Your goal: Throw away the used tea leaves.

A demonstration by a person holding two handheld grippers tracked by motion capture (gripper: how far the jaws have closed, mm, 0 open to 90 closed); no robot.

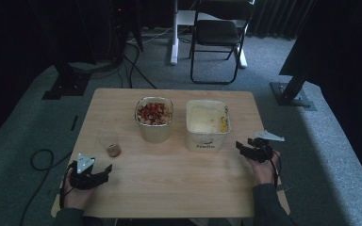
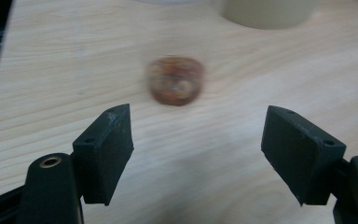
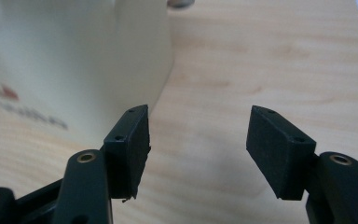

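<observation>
Fingers on both grippers are being held wide apart with nothing gripped: from above, the left gripper (image 1: pixel 104 170) and right gripper (image 1: pixel 241 147) are being rested beside an untouched glass cup (image 1: pixel 109 143), snack tub (image 1: pixel 154 117) and cream tub (image 1: pixel 207 123); through the left gripper view the blurry cup (image 2: pixel 175 80) is being faced just ahead, and through the right gripper view the cream tub (image 3: pixel 74 60) is being neared, so nothing's looking started yet.

High view looks down on your table (image 1: pixel 169 188); gripper views skim it close, toward 12 o'clock, sharing tabletop.

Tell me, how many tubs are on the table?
2: a clear tub of red and pale bits mid-table, and a cream tub right of it, near the right gripper.
</observation>
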